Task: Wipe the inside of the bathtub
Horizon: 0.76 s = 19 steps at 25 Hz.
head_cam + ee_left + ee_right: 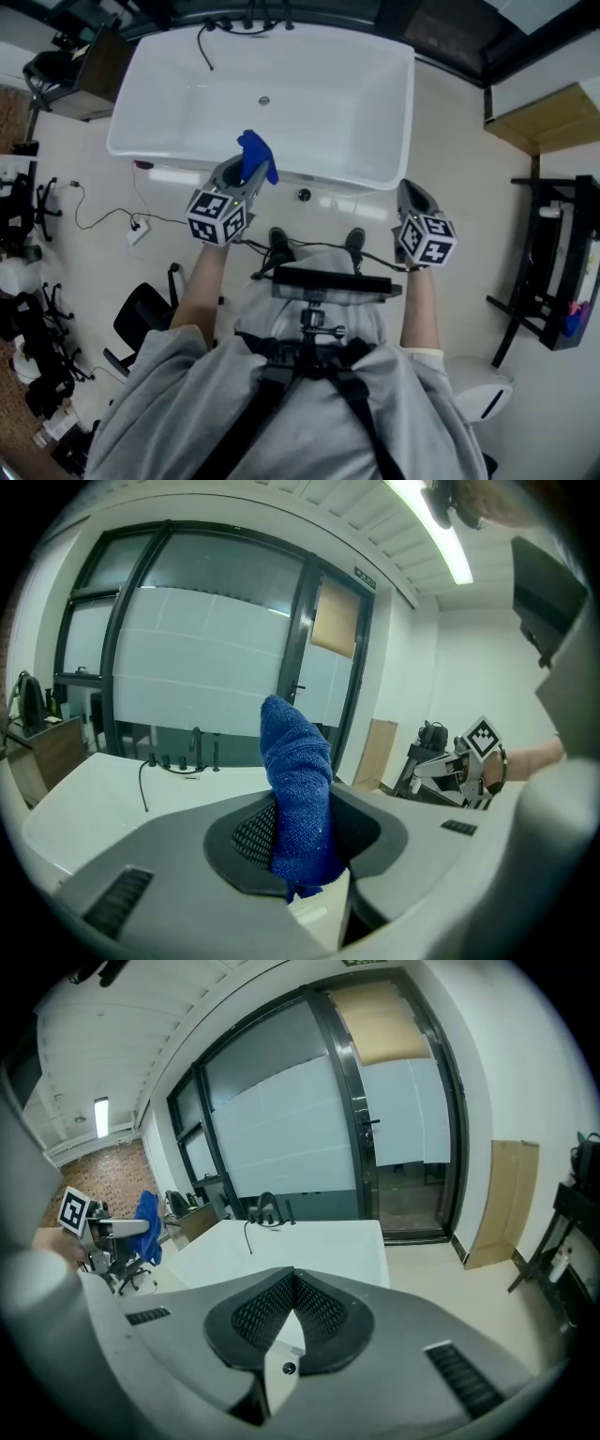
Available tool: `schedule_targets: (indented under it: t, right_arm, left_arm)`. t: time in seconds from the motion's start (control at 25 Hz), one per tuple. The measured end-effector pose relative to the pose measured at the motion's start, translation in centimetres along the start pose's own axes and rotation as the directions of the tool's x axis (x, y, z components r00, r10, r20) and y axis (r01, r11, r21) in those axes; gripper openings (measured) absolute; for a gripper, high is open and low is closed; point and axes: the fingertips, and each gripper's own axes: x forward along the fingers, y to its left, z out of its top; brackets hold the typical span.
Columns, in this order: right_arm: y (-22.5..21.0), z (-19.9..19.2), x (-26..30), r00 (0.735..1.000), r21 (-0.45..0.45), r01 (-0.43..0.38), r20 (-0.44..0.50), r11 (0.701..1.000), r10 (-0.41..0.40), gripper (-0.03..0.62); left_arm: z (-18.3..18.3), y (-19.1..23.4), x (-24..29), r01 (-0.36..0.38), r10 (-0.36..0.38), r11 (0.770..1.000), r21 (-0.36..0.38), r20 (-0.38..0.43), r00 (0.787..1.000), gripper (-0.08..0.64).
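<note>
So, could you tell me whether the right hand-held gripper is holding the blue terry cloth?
No, the right hand-held gripper has its jaws together on nothing; the blue terry cloth sits clamped in the left hand-held gripper.

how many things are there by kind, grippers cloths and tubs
bathtub: 1
blue cloth: 1
grippers: 2 (left gripper, jaws shut on the blue cloth; right gripper, jaws shut on nothing)
total: 4
</note>
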Motion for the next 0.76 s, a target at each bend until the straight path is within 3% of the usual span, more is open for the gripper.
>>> schedule_targets:
  t: [0.4,0.76]
  right_arm:
    - [-0.1,-0.5,0.3,0.999,-0.025,-0.033,-0.027,0.999,0.032,0.008]
    - [-0.2,-0.9,0.0,0.998,-0.030,-0.044,-0.039,0.999,0.043,0.008]
  left_arm:
    - [-1.5,-0.8,-1.9,-0.054,0.055,0.997,-0.057,0.011,0.998,0.121]
    - [-2.2,-1.5,-2.3,-0.066,0.066,0.996,-0.057,-0.003,0.998,0.123]
